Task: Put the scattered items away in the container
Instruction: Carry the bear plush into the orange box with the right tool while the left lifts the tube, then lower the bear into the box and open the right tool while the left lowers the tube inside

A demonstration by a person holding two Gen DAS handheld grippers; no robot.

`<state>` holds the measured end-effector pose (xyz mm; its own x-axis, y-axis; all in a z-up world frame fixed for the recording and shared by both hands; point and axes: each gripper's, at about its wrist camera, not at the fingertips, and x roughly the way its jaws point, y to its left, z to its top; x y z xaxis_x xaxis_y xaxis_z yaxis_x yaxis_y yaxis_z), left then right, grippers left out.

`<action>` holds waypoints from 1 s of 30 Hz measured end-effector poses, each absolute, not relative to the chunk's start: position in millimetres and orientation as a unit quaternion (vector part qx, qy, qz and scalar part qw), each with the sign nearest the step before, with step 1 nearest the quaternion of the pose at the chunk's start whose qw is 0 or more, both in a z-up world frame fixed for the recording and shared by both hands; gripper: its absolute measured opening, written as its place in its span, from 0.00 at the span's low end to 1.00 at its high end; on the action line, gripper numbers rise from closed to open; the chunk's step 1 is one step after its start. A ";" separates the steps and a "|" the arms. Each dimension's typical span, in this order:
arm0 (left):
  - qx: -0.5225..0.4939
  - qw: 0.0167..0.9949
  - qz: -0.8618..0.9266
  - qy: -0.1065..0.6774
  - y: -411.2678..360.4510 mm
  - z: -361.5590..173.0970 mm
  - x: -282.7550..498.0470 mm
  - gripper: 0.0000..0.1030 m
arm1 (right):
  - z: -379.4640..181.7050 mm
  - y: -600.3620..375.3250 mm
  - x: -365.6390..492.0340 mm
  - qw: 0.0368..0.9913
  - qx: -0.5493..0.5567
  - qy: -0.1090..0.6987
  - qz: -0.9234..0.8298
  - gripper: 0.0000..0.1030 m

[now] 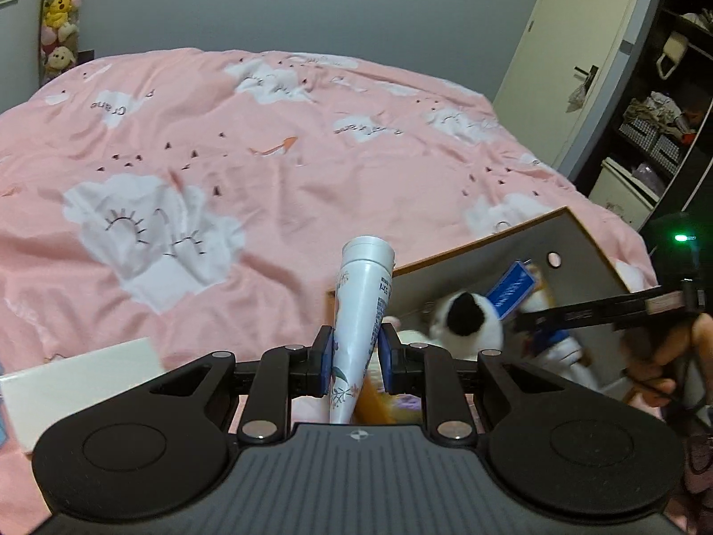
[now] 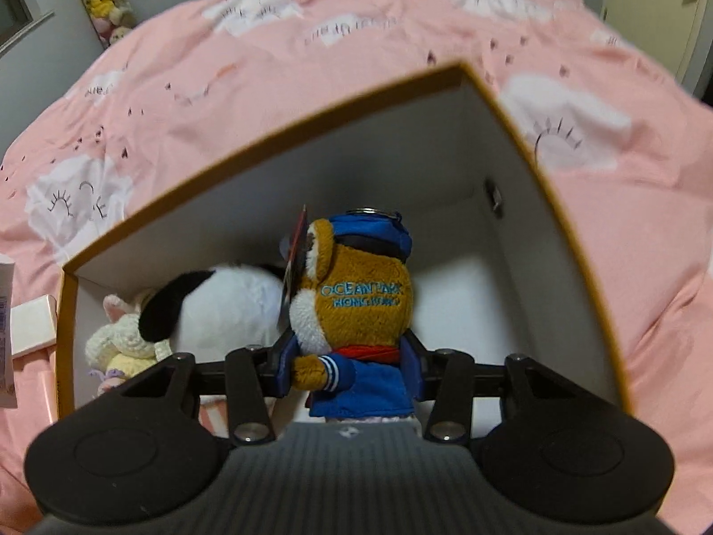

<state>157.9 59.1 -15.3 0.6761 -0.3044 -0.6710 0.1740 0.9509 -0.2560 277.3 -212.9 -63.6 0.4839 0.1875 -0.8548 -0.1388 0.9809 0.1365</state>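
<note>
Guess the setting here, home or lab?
Most likely a home bedroom: a bed under a pink cloud-print duvet, a hanging column of plush toys by the wall, and an open wardrobe stuffed with clothes.

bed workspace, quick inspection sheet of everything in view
surface: pink bedspread, rumpled.
job's things: box open, panda toy and cream bunny inside; tube; sailor bear.
clutter: white flat box on the bedspread.
grippers: left tool shut on tube; right tool shut on sailor bear over the box.
cables: nothing seen.
surroundings: door, shelves, hanging plush toys.
</note>
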 end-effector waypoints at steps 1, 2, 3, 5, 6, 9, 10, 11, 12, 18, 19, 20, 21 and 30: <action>-0.085 0.911 -0.135 0.380 55.9 -15.3 158.0 0.23 | -66.4 -212.0 279.2 0.857 0.029 0.505 0.098 0.48; -0.085 0.910 -0.140 0.381 53.6 -15.7 158.9 0.23 | -69.7 -211.3 281.0 0.853 0.035 0.510 0.101 0.48; -0.085 0.909 -0.143 0.382 51.4 -15.9 159.6 0.23 | -72.7 -210.5 282.6 0.851 0.039 0.514 0.103 0.48; -0.086 0.908 -0.148 0.383 47.1 -16.3 160.3 0.23 | -75.9 -208.1 285.3 0.848 0.043 0.517 0.112 0.48; -0.086 0.907 -0.150 0.384 45.0 -17.1 160.6 0.23 | -76.1 -206.5 285.9 0.847 0.043 0.518 0.116 0.48; -0.087 0.905 -0.155 0.387 39.7 -19.2 160.6 0.23 | -79.4 -206.0 287.6 0.838 0.051 0.529 0.126 0.47; -0.088 0.904 -0.158 0.388 38.0 -19.8 160.8 0.23 | -79.4 -206.3 287.1 0.837 0.050 0.530 0.128 0.47; -0.088 0.903 -0.159 0.389 37.1 -20.4 160.8 0.23 | -79.3 -206.0 286.1 0.836 0.047 0.531 0.132 0.47; -0.087 0.902 -0.161 0.390 36.2 -21.0 161.0 0.23 | -79.6 -206.0 285.3 0.835 0.044 0.532 0.135 0.47; -0.085 0.900 -0.164 0.395 31.3 -23.1 162.0 0.24 | -85.3 -192.2 283.7 0.829 -0.010 0.545 0.127 0.47; -0.082 0.900 -0.165 0.395 30.1 -22.8 161.0 0.24 | -84.1 -191.1 282.4 0.829 -0.016 0.544 0.127 0.47; -0.080 0.900 -0.166 0.395 28.9 -22.7 159.9 0.24 | -83.1 -191.4 281.1 0.830 -0.018 0.544 0.126 0.48; -0.077 0.900 -0.167 0.396 27.6 -23.0 159.1 0.24 | -82.0 -192.4 279.6 0.830 -0.018 0.544 0.124 0.48; -0.051 0.898 -0.180 0.398 14.6 -25.3 158.1 0.24 | -69.0 -199.6 263.1 0.841 -0.004 0.525 0.128 0.38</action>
